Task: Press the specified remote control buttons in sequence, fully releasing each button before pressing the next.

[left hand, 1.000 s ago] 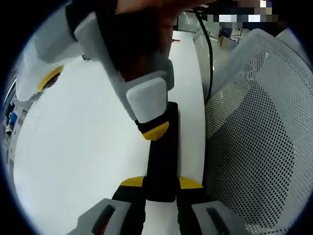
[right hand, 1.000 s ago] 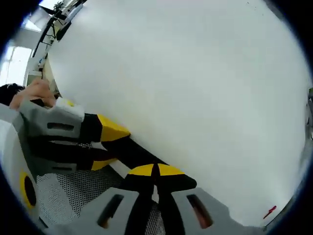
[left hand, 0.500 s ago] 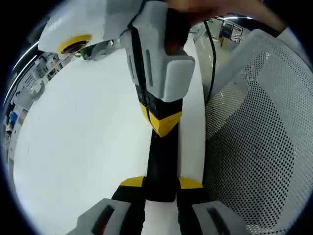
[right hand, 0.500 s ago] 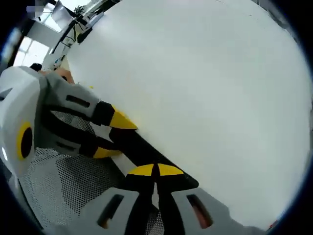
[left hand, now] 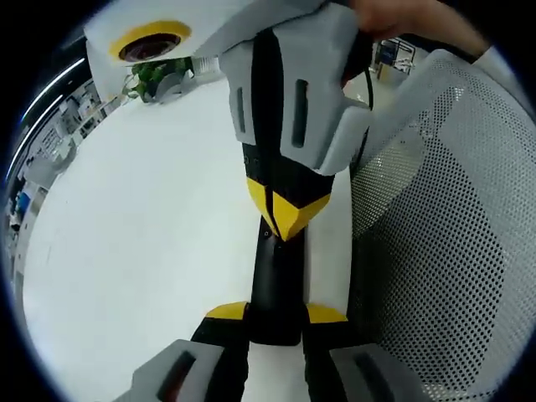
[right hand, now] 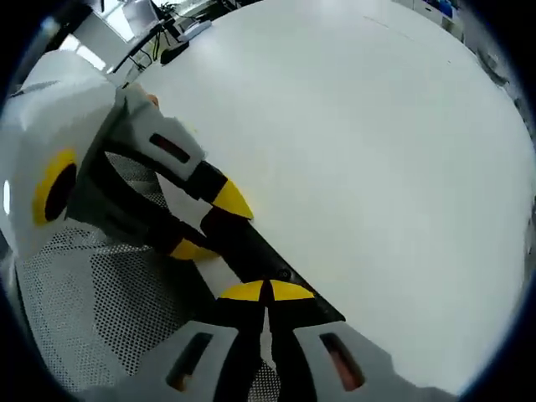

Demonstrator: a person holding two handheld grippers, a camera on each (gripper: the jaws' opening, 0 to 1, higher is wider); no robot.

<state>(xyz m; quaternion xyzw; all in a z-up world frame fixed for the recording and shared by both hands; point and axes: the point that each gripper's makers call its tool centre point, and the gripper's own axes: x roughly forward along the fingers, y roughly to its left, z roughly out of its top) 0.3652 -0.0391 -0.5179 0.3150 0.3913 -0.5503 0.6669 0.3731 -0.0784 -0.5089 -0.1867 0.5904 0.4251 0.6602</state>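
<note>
Black remote control (left hand: 278,280), lengthwise between left gripper (left hand: 276,314) jaws, pointing away.

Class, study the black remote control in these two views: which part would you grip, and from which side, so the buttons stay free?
Probably grip the remote control by its near end, jaws closing across its narrow width, as the left gripper does. It is a long, slim bar, so an end grip leaves the face open for the right gripper pressing from above.

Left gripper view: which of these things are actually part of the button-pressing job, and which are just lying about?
Part of the job:
remote control
left gripper, clamped on the remote
right gripper, tips shut and on the remote

Just there:
white table
mesh chair
black cable
</note>
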